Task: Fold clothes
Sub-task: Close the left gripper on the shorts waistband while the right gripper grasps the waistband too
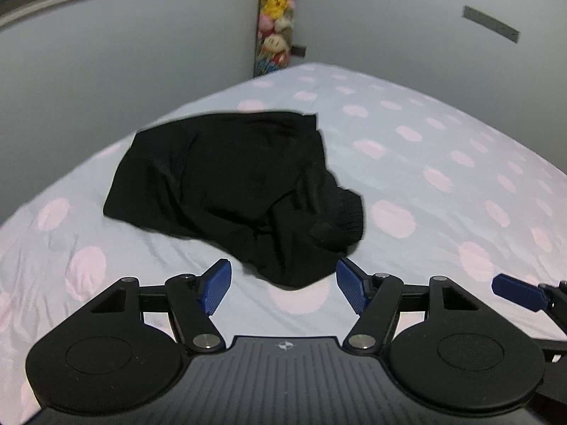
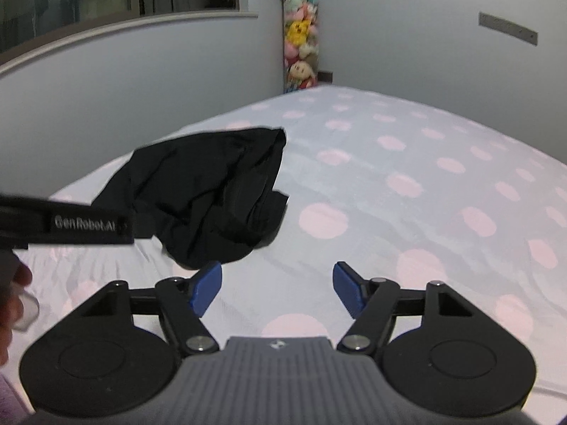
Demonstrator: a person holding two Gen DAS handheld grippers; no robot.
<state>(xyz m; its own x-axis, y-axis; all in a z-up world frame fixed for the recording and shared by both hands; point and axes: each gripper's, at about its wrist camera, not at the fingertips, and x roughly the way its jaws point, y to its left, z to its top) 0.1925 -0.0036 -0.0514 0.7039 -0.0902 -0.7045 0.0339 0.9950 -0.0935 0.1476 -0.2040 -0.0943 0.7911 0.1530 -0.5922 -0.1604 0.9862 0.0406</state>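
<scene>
Approach step: both the left gripper and the right gripper, pitched downward with jaws apart and empty, hover just short of the crumpled black garment lying toward the left edge of the polka-dot bed, whose near hem must next be pinched.
</scene>
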